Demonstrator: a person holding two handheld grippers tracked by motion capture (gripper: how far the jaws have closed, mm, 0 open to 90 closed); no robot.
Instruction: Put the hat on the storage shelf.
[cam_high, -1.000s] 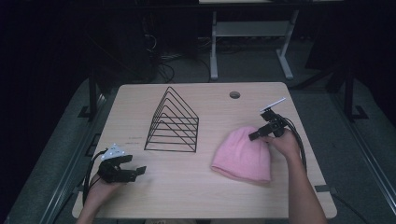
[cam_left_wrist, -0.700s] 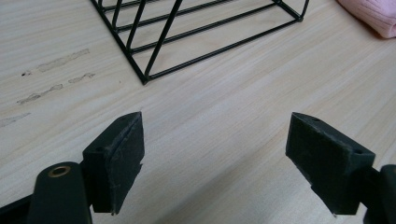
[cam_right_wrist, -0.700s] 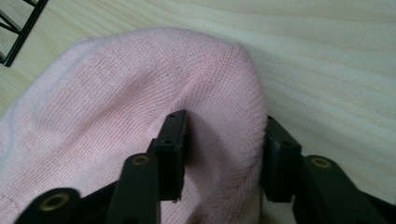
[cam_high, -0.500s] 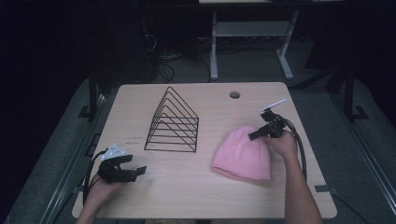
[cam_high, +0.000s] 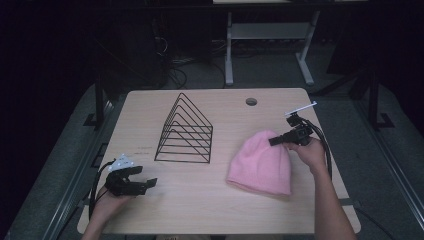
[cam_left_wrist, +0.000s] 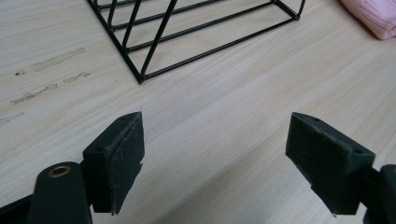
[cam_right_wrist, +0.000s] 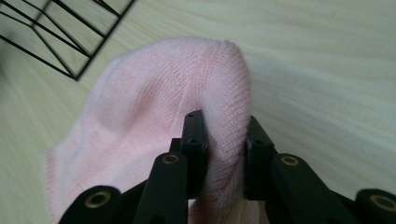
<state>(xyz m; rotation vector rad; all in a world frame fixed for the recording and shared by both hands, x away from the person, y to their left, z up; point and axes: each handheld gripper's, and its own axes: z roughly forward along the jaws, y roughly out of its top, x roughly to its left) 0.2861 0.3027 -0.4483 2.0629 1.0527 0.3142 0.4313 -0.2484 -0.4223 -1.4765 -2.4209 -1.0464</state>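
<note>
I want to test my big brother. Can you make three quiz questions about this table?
1. True or false: the right gripper pinches the pink hat.
2. Which gripper is open with nothing in it: A left, B right?
3. What black thing stands on the table between the left gripper and the hat?

Key: 1 true, its jaws have just been closing on a fold of the hat. 2 A. 3 the wire rack.
</note>
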